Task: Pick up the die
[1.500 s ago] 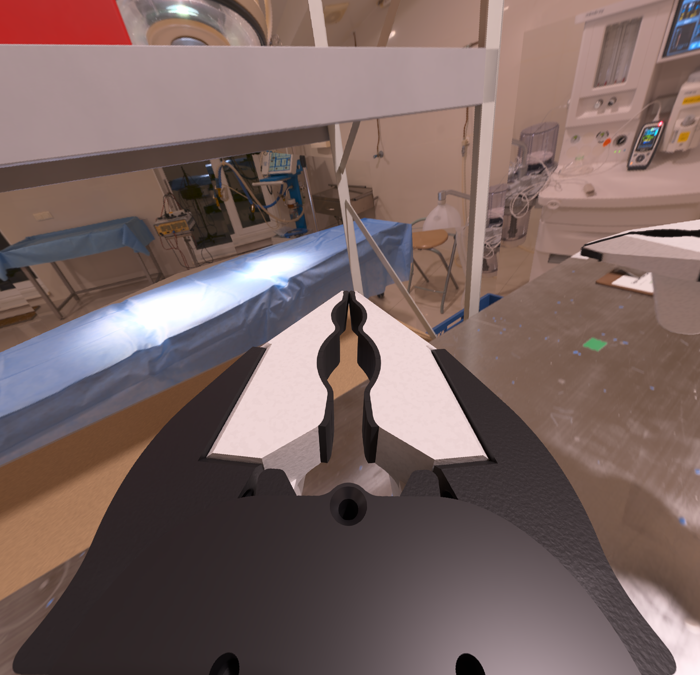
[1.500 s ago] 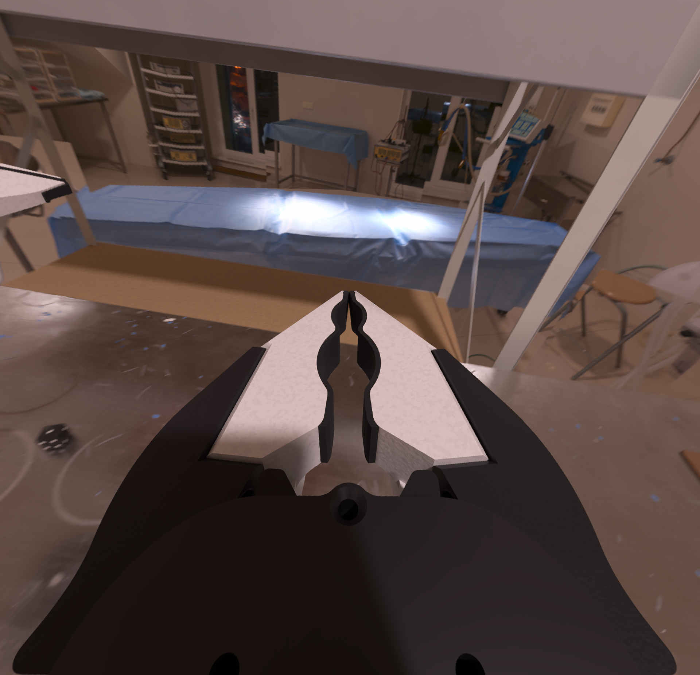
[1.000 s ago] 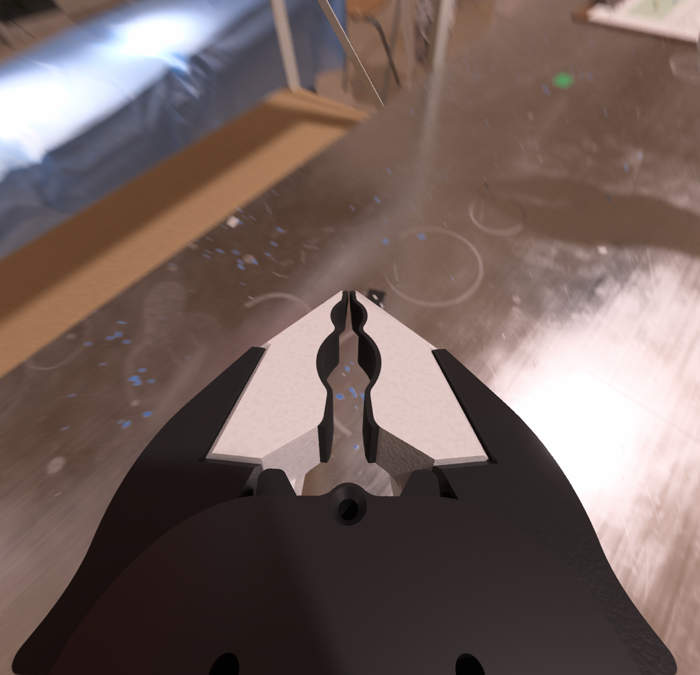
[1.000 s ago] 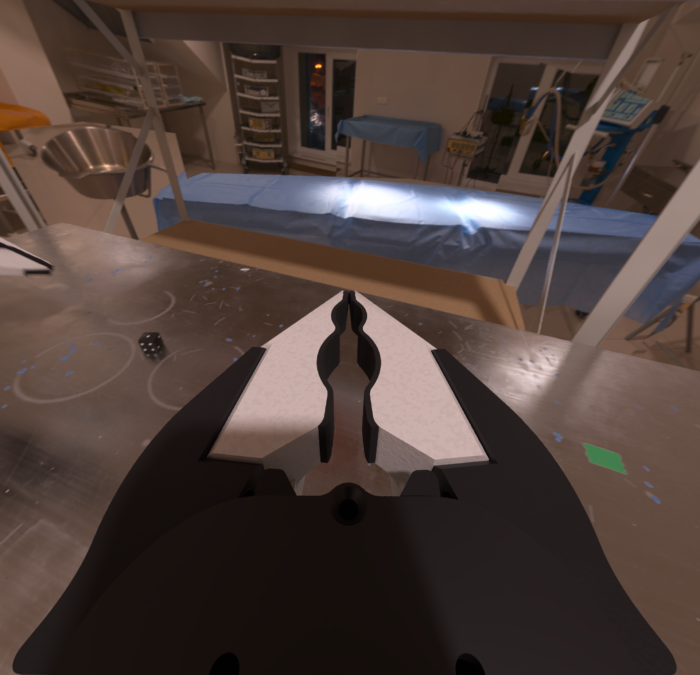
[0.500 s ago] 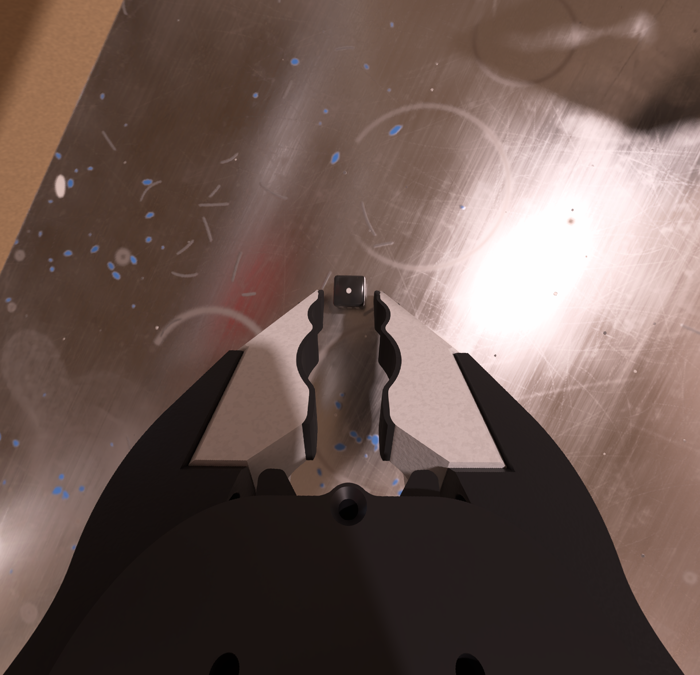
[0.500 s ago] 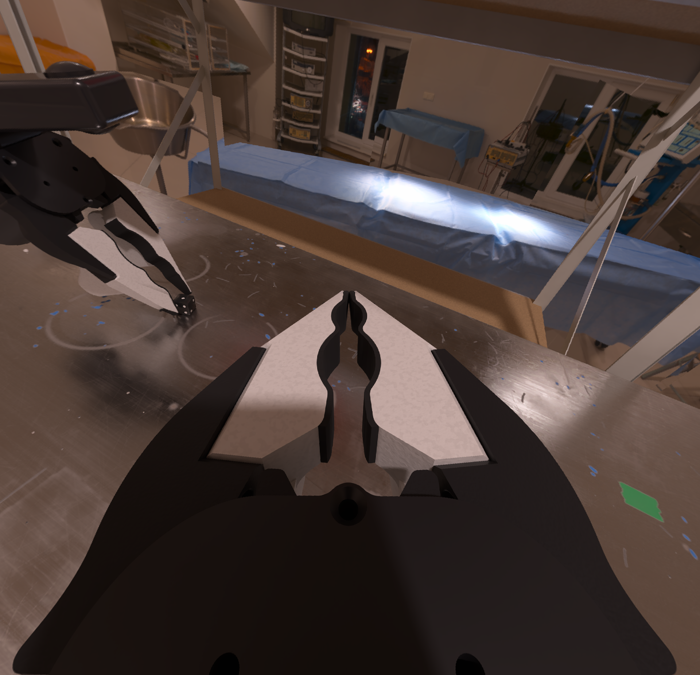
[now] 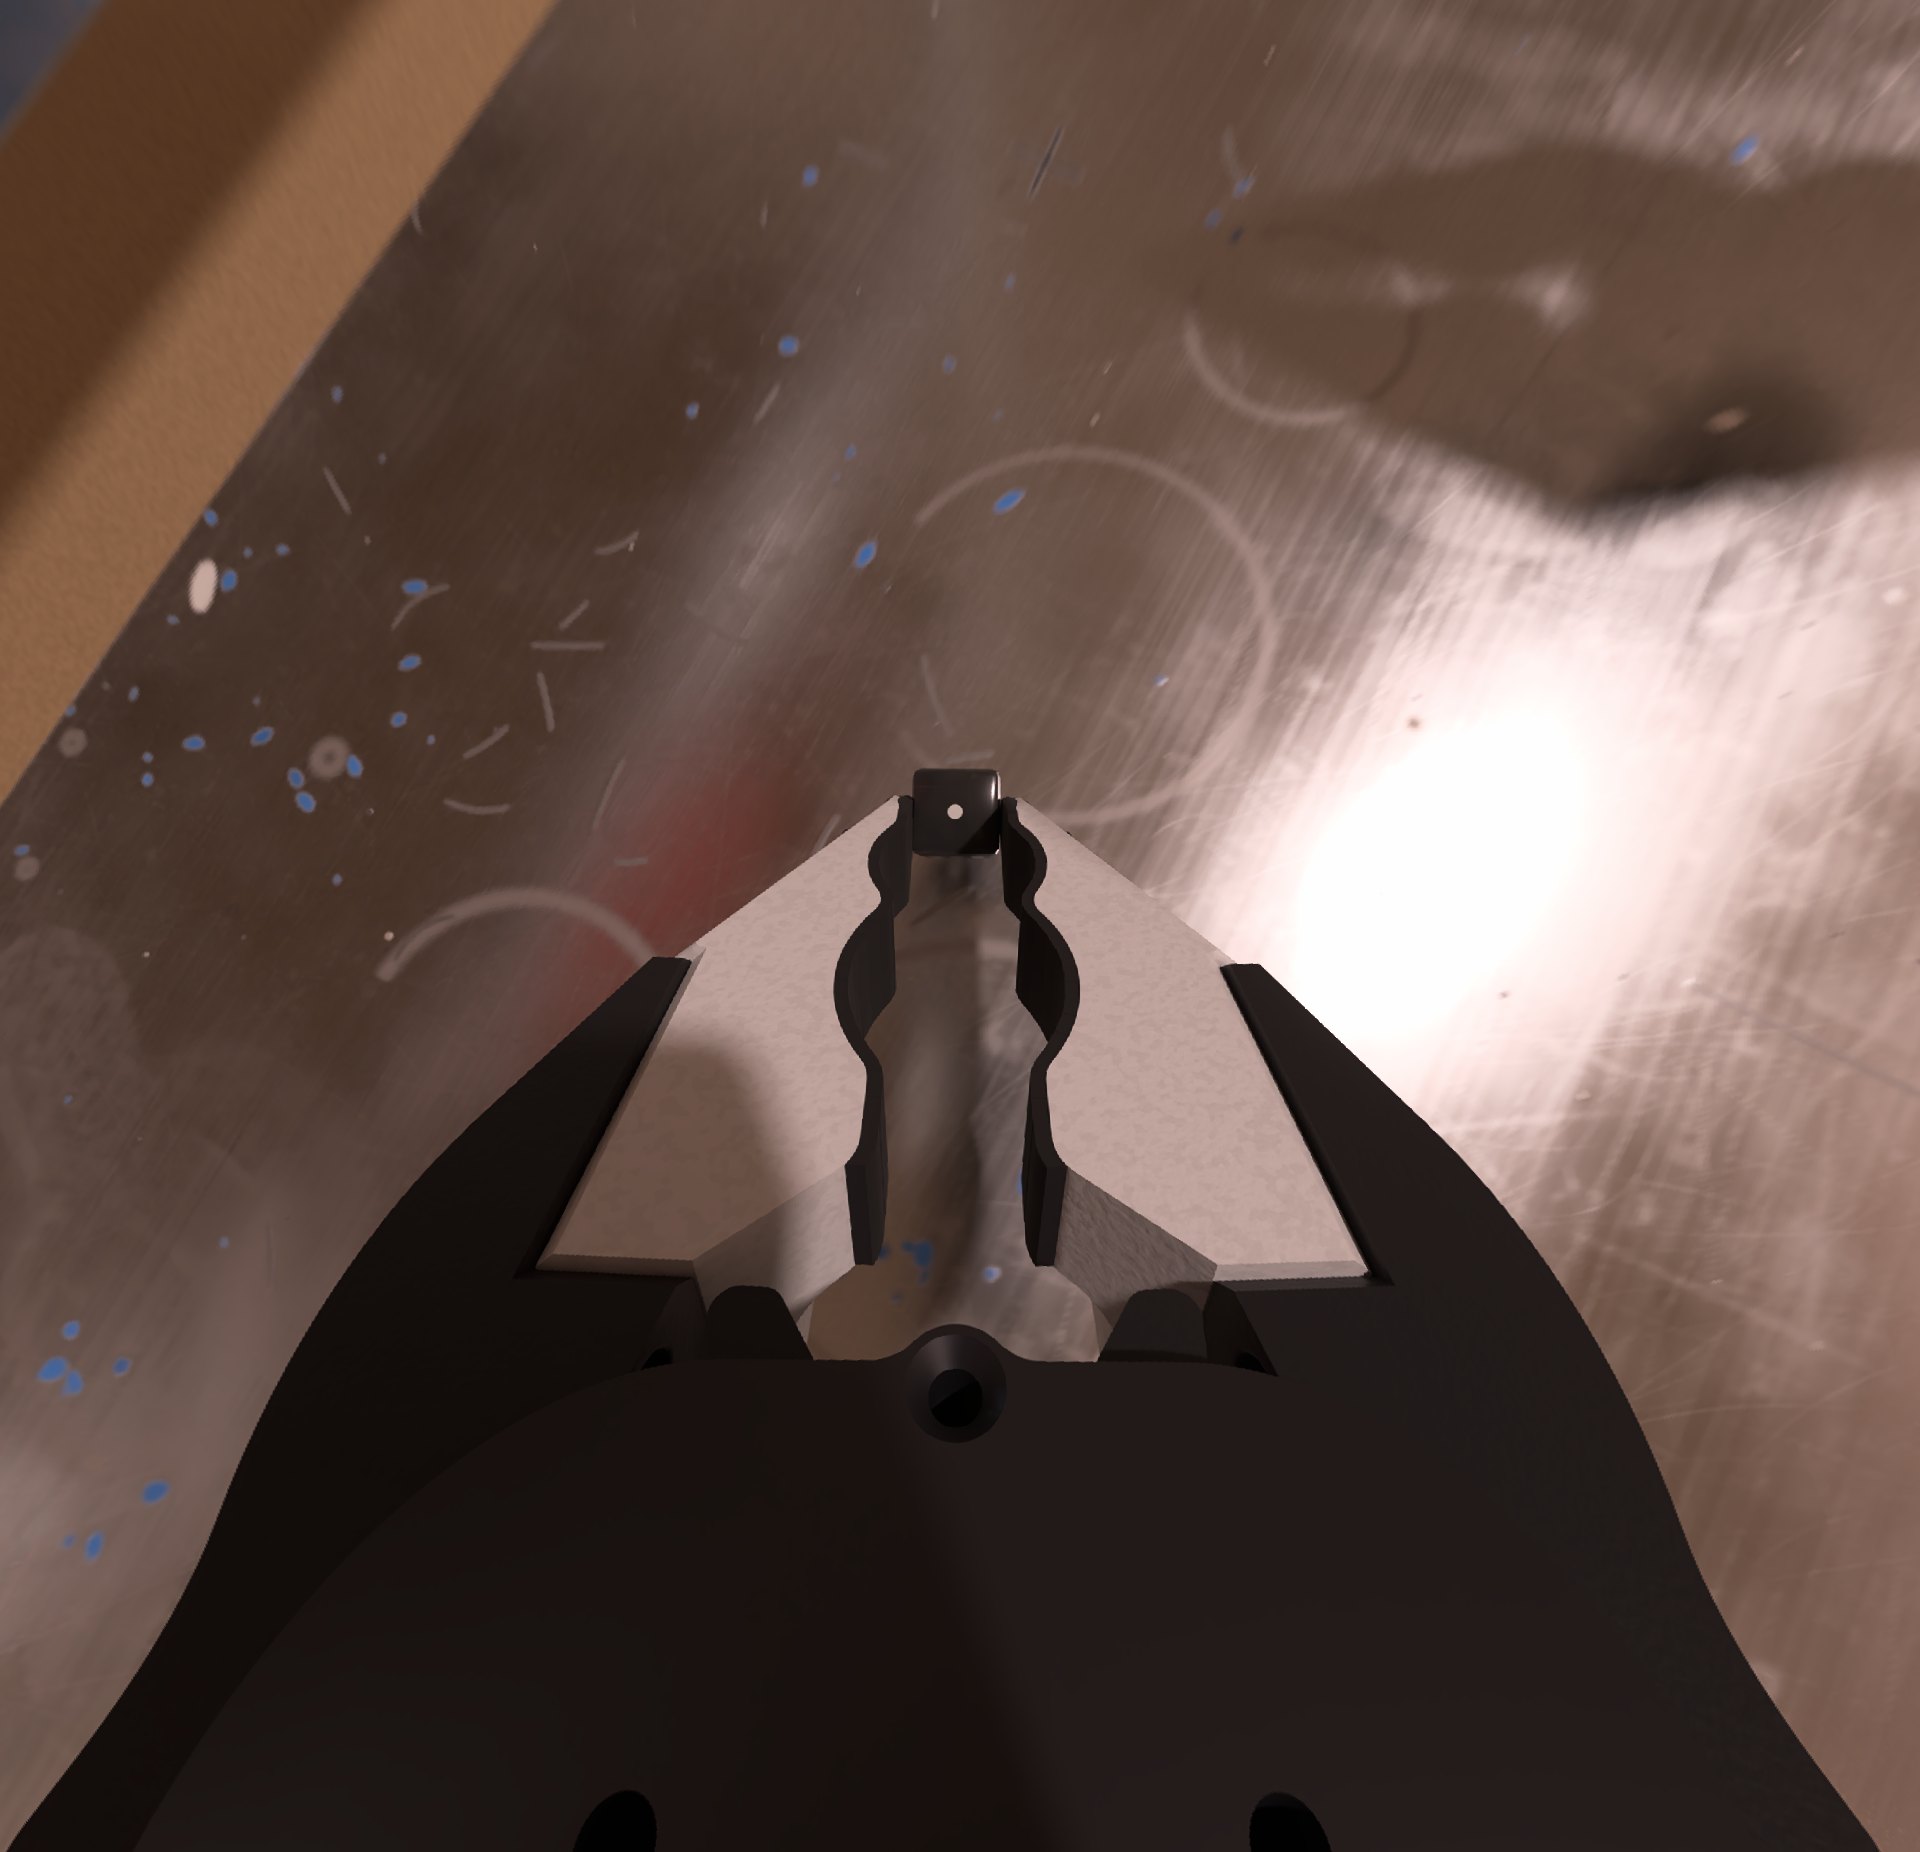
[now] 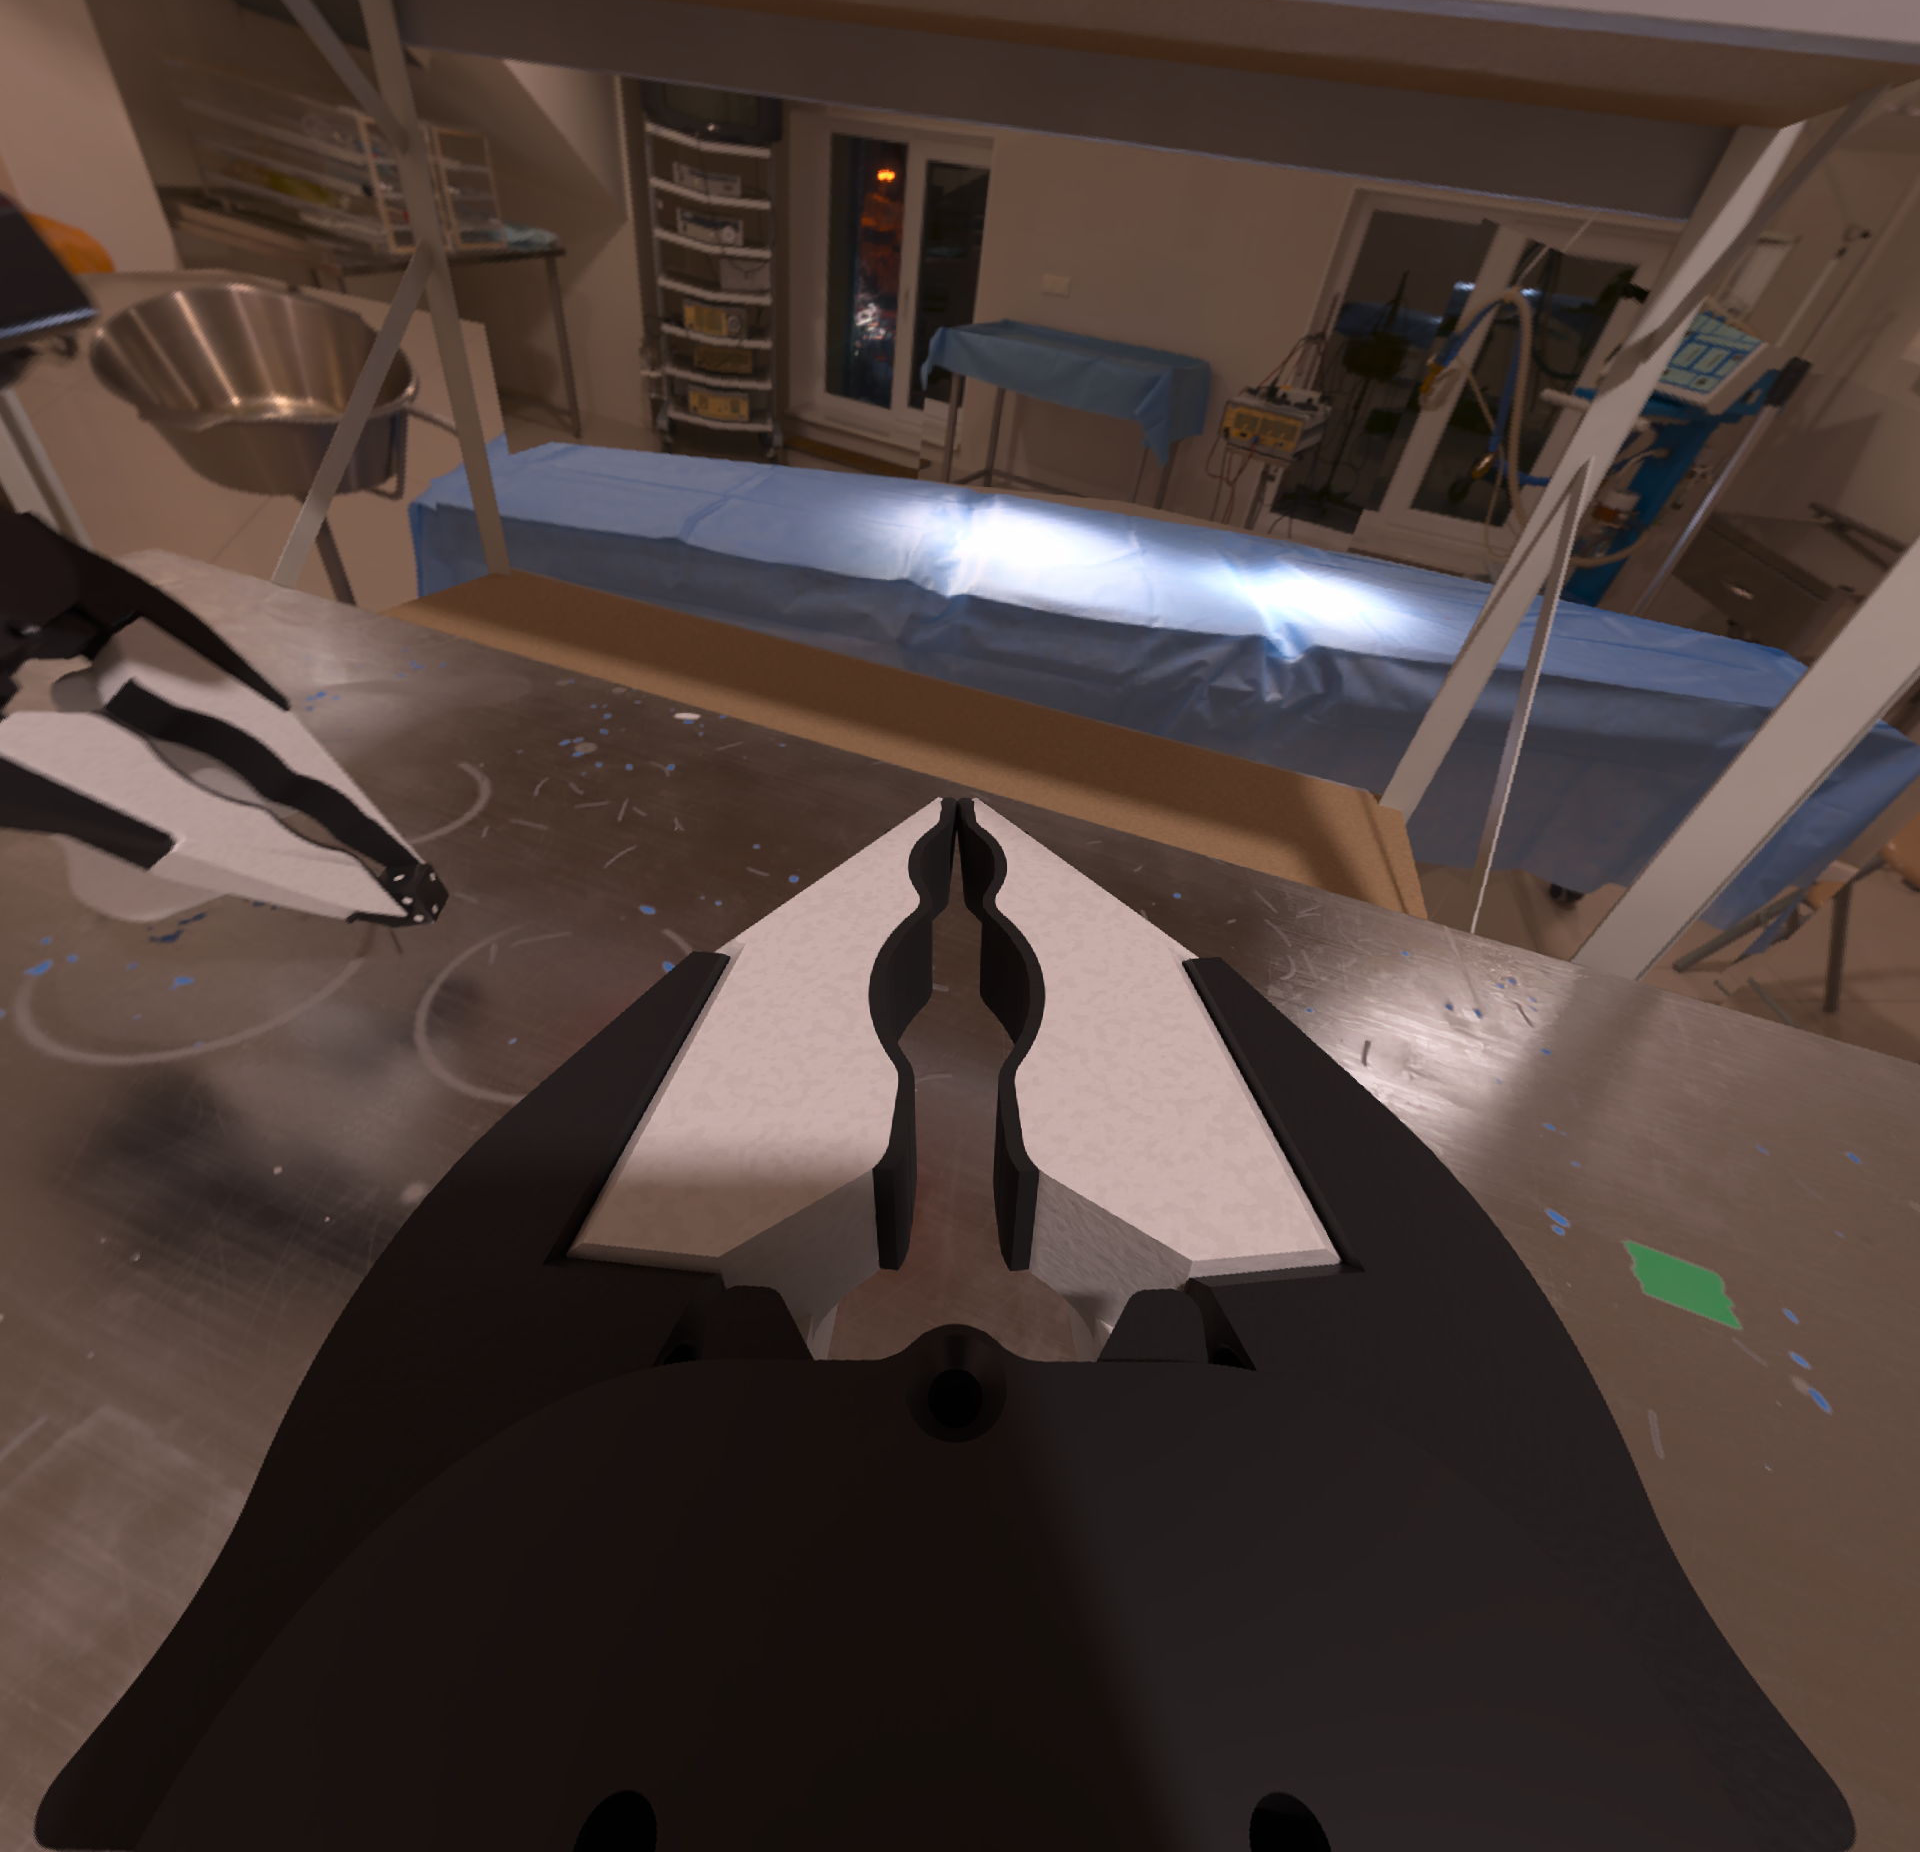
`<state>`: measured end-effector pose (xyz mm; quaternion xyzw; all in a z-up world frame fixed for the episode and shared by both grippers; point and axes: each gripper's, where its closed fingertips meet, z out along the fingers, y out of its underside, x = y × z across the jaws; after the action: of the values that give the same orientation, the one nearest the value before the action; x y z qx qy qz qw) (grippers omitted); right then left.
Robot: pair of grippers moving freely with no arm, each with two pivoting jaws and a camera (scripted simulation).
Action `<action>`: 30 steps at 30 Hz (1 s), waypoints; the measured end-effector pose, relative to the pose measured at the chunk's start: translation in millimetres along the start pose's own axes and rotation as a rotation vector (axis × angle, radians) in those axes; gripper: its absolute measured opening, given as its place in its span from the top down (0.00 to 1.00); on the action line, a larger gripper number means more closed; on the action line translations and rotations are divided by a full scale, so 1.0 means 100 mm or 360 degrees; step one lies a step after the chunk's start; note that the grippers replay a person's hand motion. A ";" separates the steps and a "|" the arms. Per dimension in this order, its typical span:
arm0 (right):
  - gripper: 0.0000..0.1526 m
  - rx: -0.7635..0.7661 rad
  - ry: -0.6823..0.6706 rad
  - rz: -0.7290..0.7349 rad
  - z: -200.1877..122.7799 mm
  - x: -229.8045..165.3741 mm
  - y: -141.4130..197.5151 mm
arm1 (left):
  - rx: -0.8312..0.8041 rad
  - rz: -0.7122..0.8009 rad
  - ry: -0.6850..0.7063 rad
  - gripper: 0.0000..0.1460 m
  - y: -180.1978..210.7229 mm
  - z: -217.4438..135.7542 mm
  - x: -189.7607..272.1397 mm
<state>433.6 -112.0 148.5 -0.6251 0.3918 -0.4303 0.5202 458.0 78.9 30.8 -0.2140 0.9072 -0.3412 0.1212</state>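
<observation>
Left wrist view looks steeply down, close to table (image 7: 1558, 1075); right wrist view looks level across it; both share die (image 7: 954, 813).

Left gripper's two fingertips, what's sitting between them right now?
The black die, pinched at the very tips of the left gripper; the left wrist view shows it.

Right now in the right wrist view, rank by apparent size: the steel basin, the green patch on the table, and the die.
1. Steel basin, though it sits farther back, so truly larger still.
2. Green patch, nearest the camera.
3. Die, a small black cube between the left gripper's fingers.
</observation>
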 end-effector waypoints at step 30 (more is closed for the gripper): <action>0.93 0.0189 -0.0476 0.0093 -0.18 -0.40 -0.35 | 0.1552 -0.1213 0.1873 0.89 -1.55 -0.78 1.08</action>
<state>405.2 -75.3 179.2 -0.6387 0.3020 -0.3396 0.6209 382.0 -32.5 184.0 -0.2163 0.4402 -0.7667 -0.4142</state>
